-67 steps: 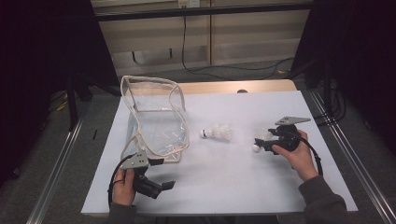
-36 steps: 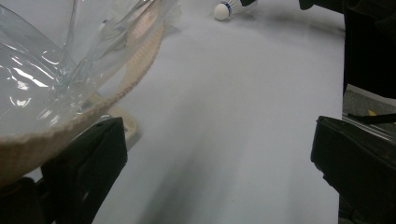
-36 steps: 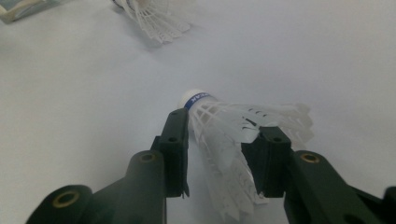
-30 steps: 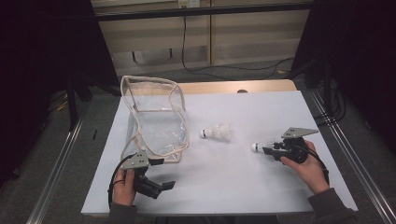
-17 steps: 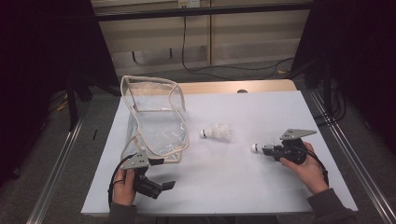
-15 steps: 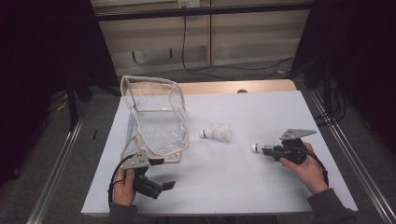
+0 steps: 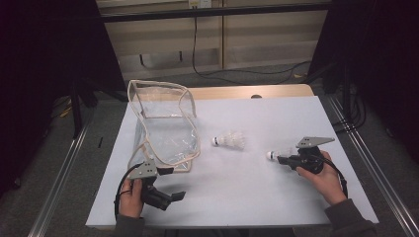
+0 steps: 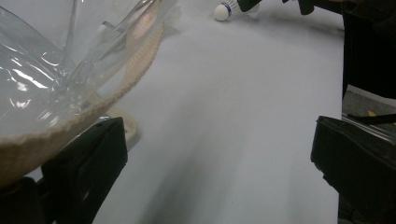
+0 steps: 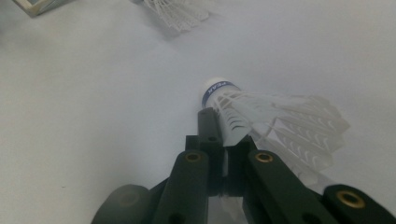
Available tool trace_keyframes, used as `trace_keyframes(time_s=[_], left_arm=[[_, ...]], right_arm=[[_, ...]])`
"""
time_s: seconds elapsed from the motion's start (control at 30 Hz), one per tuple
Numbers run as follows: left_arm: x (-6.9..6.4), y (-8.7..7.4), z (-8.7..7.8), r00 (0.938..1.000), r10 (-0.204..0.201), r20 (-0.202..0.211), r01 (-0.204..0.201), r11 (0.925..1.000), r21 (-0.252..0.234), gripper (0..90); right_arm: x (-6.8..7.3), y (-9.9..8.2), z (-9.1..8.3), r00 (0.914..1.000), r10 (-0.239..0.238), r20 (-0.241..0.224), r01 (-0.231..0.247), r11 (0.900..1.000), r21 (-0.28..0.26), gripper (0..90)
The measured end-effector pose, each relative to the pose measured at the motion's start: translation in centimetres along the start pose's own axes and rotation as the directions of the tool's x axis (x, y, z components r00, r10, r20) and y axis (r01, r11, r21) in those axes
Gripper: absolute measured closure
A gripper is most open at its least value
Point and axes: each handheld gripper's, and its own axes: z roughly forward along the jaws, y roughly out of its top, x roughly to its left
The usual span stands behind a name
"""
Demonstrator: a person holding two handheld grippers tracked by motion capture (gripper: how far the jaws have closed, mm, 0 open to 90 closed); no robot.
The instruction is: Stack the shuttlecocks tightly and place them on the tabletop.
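A white shuttlecock (image 9: 261,116) with a blue band lies low over the white table, cork pointing left in the high view (image 7: 272,155). My right gripper (image 9: 224,133) has just been closing and is now shut on its feather skirt (image 7: 285,158). A second shuttlecock (image 7: 230,140) lies loose mid-table, and its feathers show at the top of the right gripper view (image 9: 180,11). A clear plastic bag (image 7: 163,123) with beige trim stands open at the left. My left gripper (image 7: 165,196) stays open at the bag's near edge (image 8: 116,88), its jaws (image 8: 219,172) wide apart and nothing between them.
The white board (image 7: 257,197) covers a wooden table (image 7: 237,92). Metal rails (image 7: 375,173) run along both sides, with dark floor beyond. Cables (image 7: 207,69) trail behind the table. In the left gripper view the held shuttlecock (image 8: 226,9) shows far off.
Early on, my right hand shifted a little right and toward the near edge, with the shuttlecock at its jaw tips; since then it has kept still. The left hand has not moved.
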Motion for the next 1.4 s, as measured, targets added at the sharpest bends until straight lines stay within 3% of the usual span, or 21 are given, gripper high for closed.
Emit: trace_keyframes(time_s=[0.23,0.63,1.4], left_arm=[[0.0,0.0,0.0,1.0000,0.000,0.001,0.000,1.0000,0.001,3.8],[0.0,0.0,0.0,1.0000,-0.001,0.002,0.001,1.0000,0.003,3.8],[0.0,0.0,-0.1,1.0000,0.000,-0.002,0.000,1.0000,-0.002,3.9]], right_arm=[[-0.2,0.3,-0.3,0.9998,0.021,-0.004,-0.021,0.9995,-0.025,89.2],[-0.1,1.3,-0.4,0.9998,0.017,-0.008,-0.017,0.9980,-0.061,89.2],[-0.1,2.6,0.7,0.9991,0.033,-0.028,-0.036,0.9950,-0.093,89.1]])
